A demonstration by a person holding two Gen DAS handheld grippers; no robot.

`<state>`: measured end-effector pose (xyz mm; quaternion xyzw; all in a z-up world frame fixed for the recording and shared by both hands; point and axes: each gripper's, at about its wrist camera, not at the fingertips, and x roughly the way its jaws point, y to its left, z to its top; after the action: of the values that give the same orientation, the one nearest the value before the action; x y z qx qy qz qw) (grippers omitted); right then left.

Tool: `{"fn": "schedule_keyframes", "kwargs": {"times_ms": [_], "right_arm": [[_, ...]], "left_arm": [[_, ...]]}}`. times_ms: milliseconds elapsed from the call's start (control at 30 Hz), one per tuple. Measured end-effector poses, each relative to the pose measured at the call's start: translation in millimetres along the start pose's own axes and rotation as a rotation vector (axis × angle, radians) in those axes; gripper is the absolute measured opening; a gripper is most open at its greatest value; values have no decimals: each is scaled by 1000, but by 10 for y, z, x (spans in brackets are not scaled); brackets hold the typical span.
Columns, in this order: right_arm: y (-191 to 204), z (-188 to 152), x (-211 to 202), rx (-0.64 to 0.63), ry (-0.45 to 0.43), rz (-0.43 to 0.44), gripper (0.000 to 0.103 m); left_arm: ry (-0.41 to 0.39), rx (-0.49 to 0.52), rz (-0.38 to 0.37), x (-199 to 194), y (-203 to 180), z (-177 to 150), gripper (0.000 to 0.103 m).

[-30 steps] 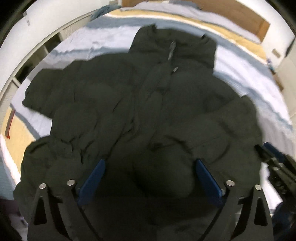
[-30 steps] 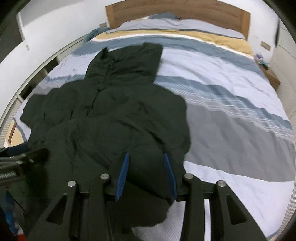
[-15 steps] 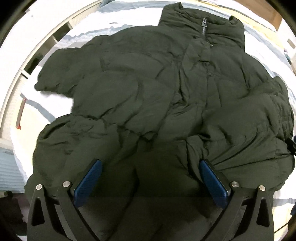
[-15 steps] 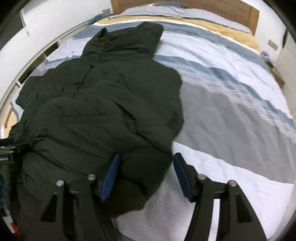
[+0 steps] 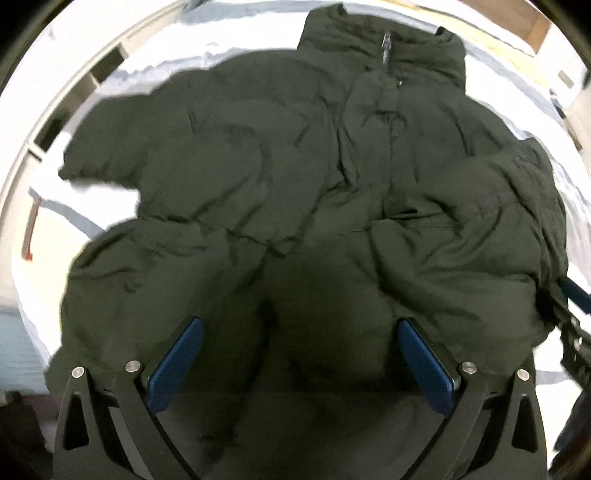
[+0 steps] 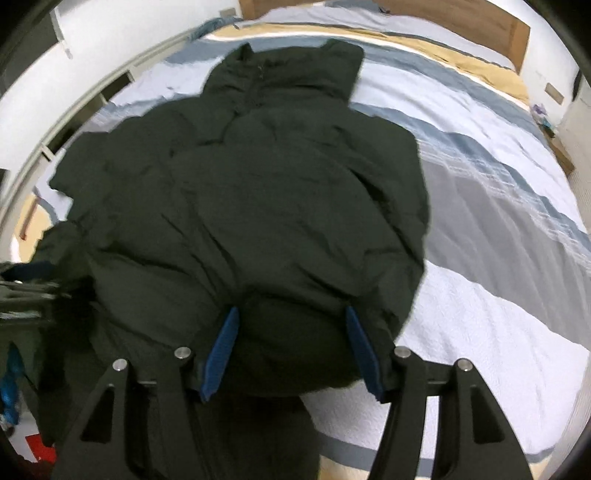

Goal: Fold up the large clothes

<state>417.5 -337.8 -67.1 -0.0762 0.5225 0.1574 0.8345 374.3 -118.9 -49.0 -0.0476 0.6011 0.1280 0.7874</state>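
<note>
A dark green puffer jacket (image 5: 295,177) lies front up on the bed, collar and zipper at the far end; it also shows in the right wrist view (image 6: 280,199). My left gripper (image 5: 299,332) is open, its blue pads wide apart over the jacket's near hem. My right gripper (image 6: 291,328) is open, its pads either side of a bulge of the jacket's right hem. The right sleeve lies folded across the body. The right gripper also shows at the right edge of the left wrist view (image 5: 574,306).
The bed (image 6: 498,229) has a striped blue, grey, white and tan cover, with a wooden headboard (image 6: 454,14) at the far end. A white wall and shelving (image 5: 74,103) run along the left side. A bedside table (image 6: 561,147) stands at the far right.
Both grippers moved in closer over the jacket's near hem. The right gripper opened wider and now straddles a bulge of the hem. The left gripper stayed open.
</note>
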Motion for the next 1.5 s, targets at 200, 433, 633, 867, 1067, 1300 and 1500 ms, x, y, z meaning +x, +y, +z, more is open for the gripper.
{"fn": "schedule_keyframes", "kwargs": {"times_ms": [200, 433, 633, 867, 1067, 1300, 1500], "right_arm": [[126, 18, -162, 38, -10, -59, 59], [559, -39, -501, 71, -5, -113, 59], [807, -7, -660, 192, 35, -170, 59], [1181, 288, -747, 233, 59, -220, 59], [1420, 470, -886, 223, 63, -265, 59], [1524, 438, -990, 243, 94, -330, 59], [1542, 353, -1114, 273, 100, -364, 59]], "left_arm": [[-90, -7, -73, -275, 467, -39, 102], [-74, -51, -136, -246, 1408, 109, 102], [-49, -198, -191, 21, 2684, 419, 102], [-68, -476, -266, 470, 4239, 922, 102], [-68, -704, -406, 1063, 5064, 1253, 102], [-7, -864, -498, 1582, 5278, 1354, 91], [-2, -924, -616, 1674, 5304, 1372, 69]]}}
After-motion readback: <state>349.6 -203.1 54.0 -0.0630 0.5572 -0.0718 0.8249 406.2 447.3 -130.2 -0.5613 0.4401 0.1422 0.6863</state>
